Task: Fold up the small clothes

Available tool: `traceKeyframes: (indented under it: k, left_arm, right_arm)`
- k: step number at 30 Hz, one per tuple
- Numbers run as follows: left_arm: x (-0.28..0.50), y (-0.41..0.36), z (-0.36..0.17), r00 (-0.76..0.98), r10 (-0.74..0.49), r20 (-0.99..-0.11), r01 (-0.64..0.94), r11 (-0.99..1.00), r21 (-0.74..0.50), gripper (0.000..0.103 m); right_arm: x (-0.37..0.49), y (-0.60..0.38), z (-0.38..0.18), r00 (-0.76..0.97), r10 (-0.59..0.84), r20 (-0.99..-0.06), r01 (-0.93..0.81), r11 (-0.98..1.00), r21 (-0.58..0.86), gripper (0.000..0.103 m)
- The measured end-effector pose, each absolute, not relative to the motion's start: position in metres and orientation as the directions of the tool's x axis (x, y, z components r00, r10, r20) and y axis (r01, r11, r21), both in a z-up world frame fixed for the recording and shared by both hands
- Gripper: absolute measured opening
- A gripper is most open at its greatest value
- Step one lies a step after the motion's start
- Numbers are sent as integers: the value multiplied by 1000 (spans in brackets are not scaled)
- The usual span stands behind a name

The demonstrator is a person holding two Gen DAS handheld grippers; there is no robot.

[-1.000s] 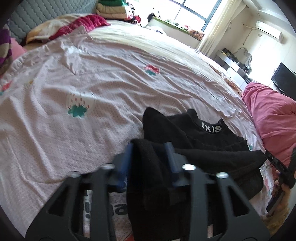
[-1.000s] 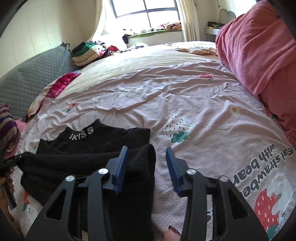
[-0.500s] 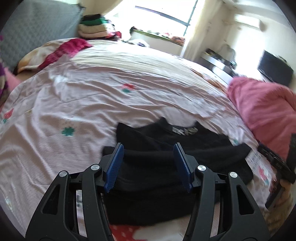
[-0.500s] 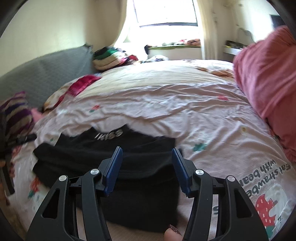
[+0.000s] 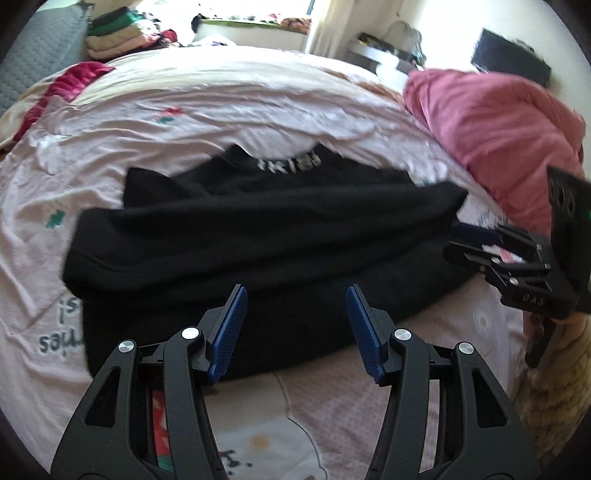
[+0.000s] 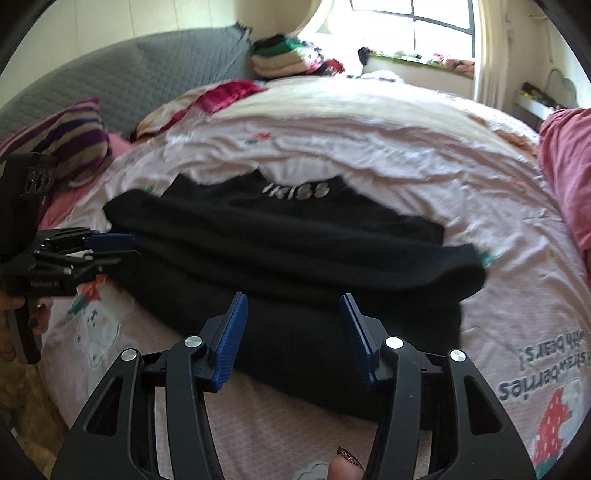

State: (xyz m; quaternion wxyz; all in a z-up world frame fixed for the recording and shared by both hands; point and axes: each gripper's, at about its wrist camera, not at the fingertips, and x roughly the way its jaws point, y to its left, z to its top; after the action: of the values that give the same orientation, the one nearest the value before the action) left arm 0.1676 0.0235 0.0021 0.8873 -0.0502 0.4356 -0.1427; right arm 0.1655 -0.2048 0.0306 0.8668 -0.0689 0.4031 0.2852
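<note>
1. The left hand-held gripper (image 5: pixel 293 328) hangs over the near edge of the bed, its blue pads spread with nothing between them. Its jaws have just been opening and now stand clear of the cloth.
2. The right hand-held gripper (image 6: pixel 293 338) is also spread and empty, above the near hem of the garment. Its jaws have just been closing a little, yet the pads press on nothing.
3. A fingertip with dark glittery polish (image 6: pixel 345 467) shows at the bottom edge of the right wrist view.
4. Each gripper shows in the other's view, at the side of the garment. In both, the blue pad tips lie just beside the cloth's end; whether they touch it cannot be told.
5. The black top (image 5: pixel 258 236) lies flat on the bed just beyond the pads, folded across into a wide band. Its collar is on the far side, with white lettering (image 6: pixel 295 189) on it.
6. The bed sheet (image 5: pixel 229 110) under it is pale pink, printed with strawberries, bears and some words.
7. A heaped pink blanket (image 5: pixel 495 122) sits near the garment on its right.
8. A striped pillow (image 6: pixel 70 140) and a red cloth (image 6: pixel 229 92) lie toward the grey headboard (image 6: pixel 147 70).
9. Farthest off, a pile of folded clothes (image 6: pixel 284 55) sits near the bright window (image 6: pixel 413 26).
</note>
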Motion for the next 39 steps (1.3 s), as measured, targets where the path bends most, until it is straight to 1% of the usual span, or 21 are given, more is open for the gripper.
traceKeyframes:
  k: [4,8,13,18,22,26,30,37,38,39]
  left_arm:
    - [165,17,-10,564,-262,-783,216,962,-166,48]
    - [167,18,-17,571,-232,-787,204,969,-138,47]
    - [171,21,-18,576,-231,-784,202,970,-137,44]
    - [174,31,-12,597,-236,-767,186,971,-153,44]
    - [186,40,-9,612,-191,-768,163,980,-114,44]
    - [206,54,-16,618,-167,-769,132,985,-107,44]
    - [222,70,-17,649,-148,-746,102,989,-107,44]
    - [243,97,-4,691,-104,-715,26,992,-120,44]
    - [243,101,-3,695,-104,-712,19,992,-126,44]
    - [243,107,-1,700,-98,-708,2,991,-134,46]
  right_arm:
    - [165,-201,20,491,418,-764,-551,829,99,43]
    - [170,-199,5,484,389,-784,-540,838,83,43]
    - [175,-200,2,502,388,-773,-538,840,72,43]
    - [186,-202,-1,507,386,-770,-530,845,75,42]
    - [199,-198,-1,514,383,-768,-532,844,64,41]
    - [216,-195,1,529,373,-762,-524,850,53,41]
    - [236,-203,5,553,366,-749,-475,876,77,41]
    - [257,-235,10,624,288,-727,-352,934,68,42]
    - [258,-239,11,633,280,-722,-339,938,67,43]
    - [259,-243,11,641,273,-717,-326,943,67,43]
